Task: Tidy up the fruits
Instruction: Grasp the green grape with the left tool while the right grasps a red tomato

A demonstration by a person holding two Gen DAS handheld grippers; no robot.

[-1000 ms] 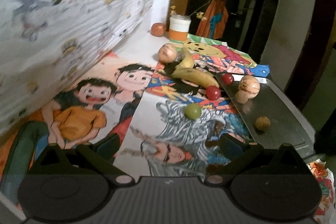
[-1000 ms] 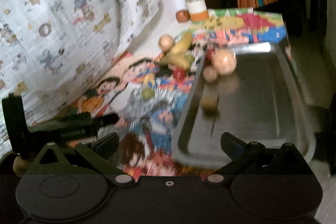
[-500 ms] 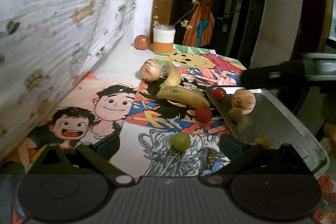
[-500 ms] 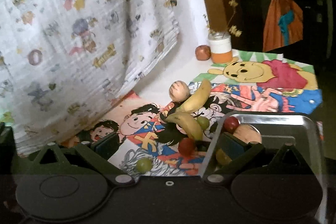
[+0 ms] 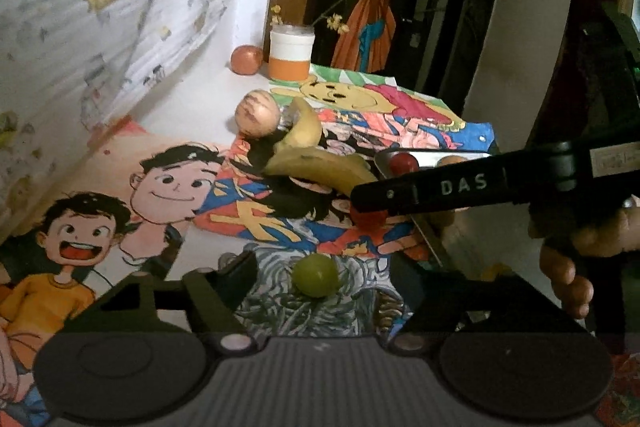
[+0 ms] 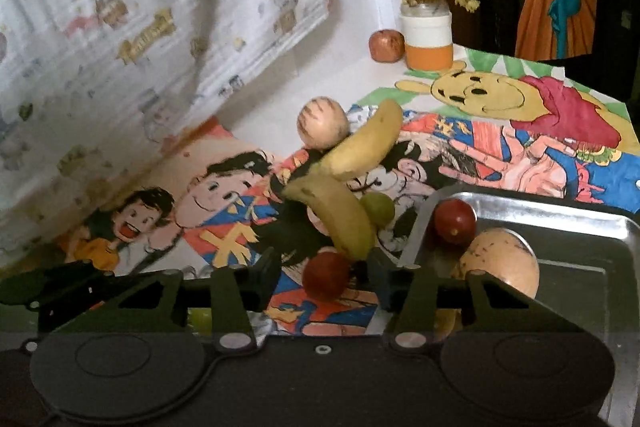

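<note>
While our right gripper (image 6: 322, 277) has been closing, a red grape (image 6: 325, 275) sits between its jaws, no pad contact visible. Our left gripper (image 5: 320, 277) has been narrowing too, a green grape (image 5: 315, 274) between its fingers, untouched. Done: another red grape (image 6: 455, 221) and a tan fruit (image 6: 498, 261) already in the tray (image 6: 520, 205). Left on the mat: two bananas (image 6: 340, 219), a striped round fruit (image 6: 322, 123), another green grape (image 6: 377, 207). We judge roughly halfway.
</note>
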